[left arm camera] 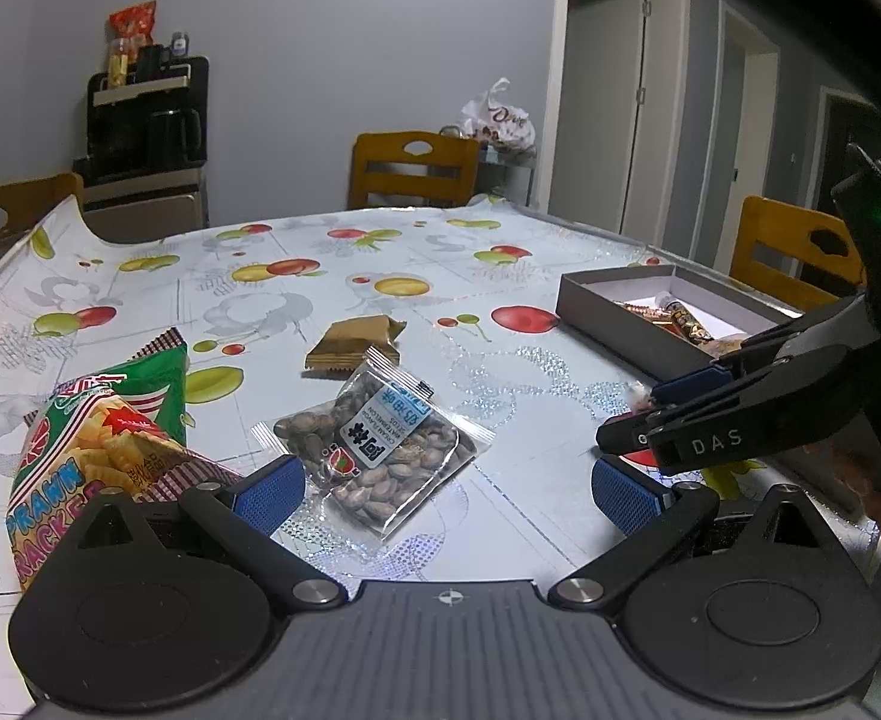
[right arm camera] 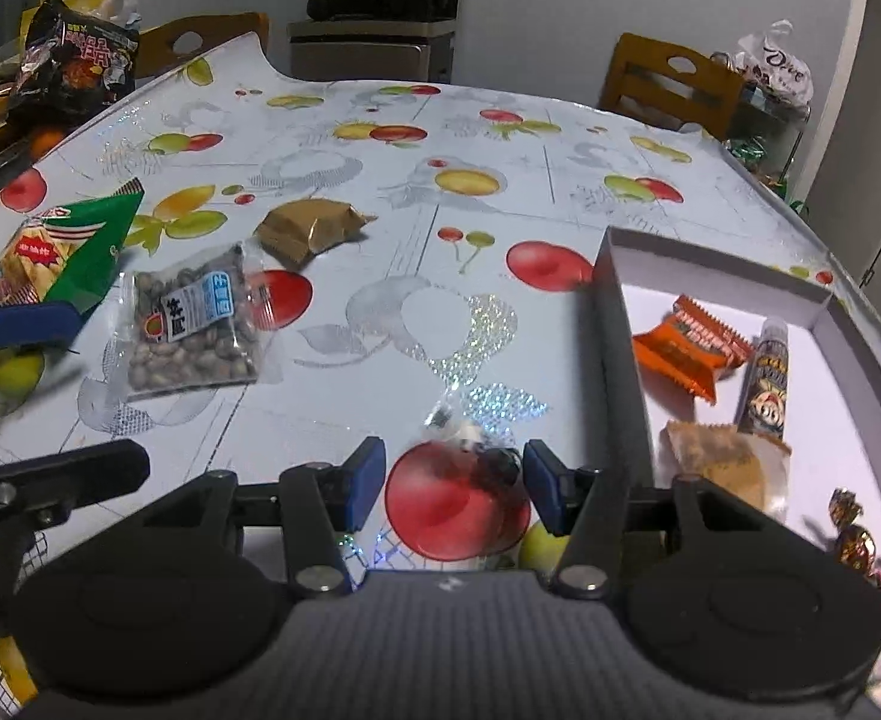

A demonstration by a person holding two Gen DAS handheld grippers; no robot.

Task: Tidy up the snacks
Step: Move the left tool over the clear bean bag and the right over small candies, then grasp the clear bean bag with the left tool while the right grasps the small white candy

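On the fruit-print table [right arm camera: 380, 138], a small wrapped candy [right arm camera: 470, 444] lies between the open, empty right gripper [right arm camera: 452, 477], nearer its right finger. The box [right arm camera: 614, 324] sits just right. The left gripper [left arm camera: 446, 480] hovers open over a seed packet [left arm camera: 374, 444].

We are in a home dining room: a table [left arm camera: 380, 300] under a fruit-print cloth, wooden chairs [left arm camera: 413, 168] around it, a coffee machine [left arm camera: 146, 120] behind, interior doors [left arm camera: 602, 102] beyond the table.
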